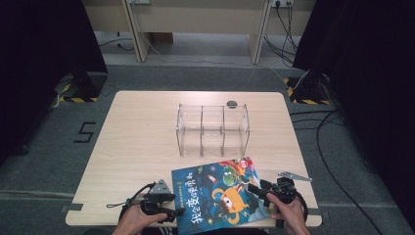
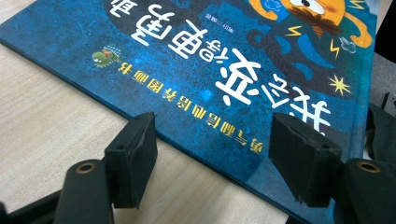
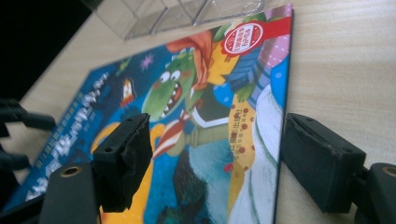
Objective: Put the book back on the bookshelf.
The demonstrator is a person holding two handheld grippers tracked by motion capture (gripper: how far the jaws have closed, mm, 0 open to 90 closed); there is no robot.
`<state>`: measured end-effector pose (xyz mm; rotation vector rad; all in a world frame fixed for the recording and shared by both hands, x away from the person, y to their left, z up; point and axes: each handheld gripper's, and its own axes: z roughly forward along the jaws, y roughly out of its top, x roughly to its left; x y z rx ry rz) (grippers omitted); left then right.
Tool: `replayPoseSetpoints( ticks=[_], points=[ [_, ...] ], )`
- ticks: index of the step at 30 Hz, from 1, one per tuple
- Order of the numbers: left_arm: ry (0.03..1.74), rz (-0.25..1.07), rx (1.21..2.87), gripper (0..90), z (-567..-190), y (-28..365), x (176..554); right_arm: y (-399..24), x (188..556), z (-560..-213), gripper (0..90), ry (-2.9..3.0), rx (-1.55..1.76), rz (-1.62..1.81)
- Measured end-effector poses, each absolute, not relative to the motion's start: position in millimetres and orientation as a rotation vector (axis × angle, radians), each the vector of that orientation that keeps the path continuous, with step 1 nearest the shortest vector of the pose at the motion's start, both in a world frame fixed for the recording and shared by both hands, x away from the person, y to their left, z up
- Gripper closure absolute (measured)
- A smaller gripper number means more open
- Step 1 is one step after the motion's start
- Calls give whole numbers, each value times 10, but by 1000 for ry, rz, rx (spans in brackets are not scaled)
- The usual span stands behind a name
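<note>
1. A picture book (image 1: 219,197) with a dark blue cover and a cartoon dragon lies flat on the pale wooden table (image 1: 142,142), close to the near edge and a little right of the middle. It sits at a slant, and its near corner juts slightly past the table's edge.

2. The left gripper (image 1: 172,211) rests low by the book's left near corner, held in the person's left hand (image 1: 137,219). In the left gripper view its claw (image 2: 215,158) is released: the jaws stand apart, straddling the book's edge, one jaw over bare table and the other over the cover. I cannot tell whether either pad touches the book.

3. The right gripper (image 1: 255,190) is at the book's right side, in the person's right hand (image 1: 289,215). In the right gripper view its claw (image 3: 217,156) is also released: the jaws gape wide, with the book's right edge between them, one jaw above the cover and the other above the table beside it. The pads do not pinch anything.

4. A clear plastic organizer (image 1: 213,129) with upright dividers stands in the middle of the table, just beyond the book's far corner.

5. A small dark round spot (image 1: 232,104) sits on the table behind the organizer.
</note>
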<state>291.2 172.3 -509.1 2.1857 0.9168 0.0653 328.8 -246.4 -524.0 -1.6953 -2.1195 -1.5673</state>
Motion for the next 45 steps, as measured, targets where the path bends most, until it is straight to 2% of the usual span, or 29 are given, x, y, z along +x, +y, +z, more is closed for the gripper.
replayPoseSetpoints(
  ticks=[10, 14, 20, 21, 24, 25, 27, 28, 32, 41, 45],
  points=[
    [910, 53, 2184, 309, -5091, 1734, 2932, -2529, 3238, -5244, 254, -1984, -1720, -1558],
    [895, 52, 2193, 297, -5091, 1743, 2935, -2577, 3199, -5266, 315, -1851, -1774, -1559],
    [896, 51, 2193, 297, -5091, 1746, 2934, -2588, 3176, -5281, 322, -1775, -1780, -1554],
    [898, 52, 2190, 297, -5093, 1747, 2933, -2587, 3170, -5279, 366, -1773, -1784, -1544],
    [902, 47, 2186, 302, -5093, 1752, 2936, -2590, 3171, -5283, 386, -1805, -1785, -1542],
    [904, 47, 2181, 305, -5095, 1756, 2937, -2601, 3174, -5281, 436, -1849, -1762, -1527],
    [903, 45, 2182, 306, -5095, 1759, 2939, -2601, 3172, -5281, 441, -1868, -1754, -1522],
    [903, 46, 2179, 307, -5096, 1760, 2938, -2620, 3176, -5285, 497, -1891, -1731, -1512],
    [899, 54, 2177, 319, -5100, 1770, 2934, -2583, 3171, -5255, 557, -2057, -1662, -1481],
    [898, 49, 2166, 312, -5108, 1775, 2930, -2588, 3162, -5172, 538, -2225, -1543, -1506],
    [893, 26, 2159, 256, -5113, 1774, 2933, -2594, 3142, -5114, 536, -2276, -1477, -1563]
  ],
)
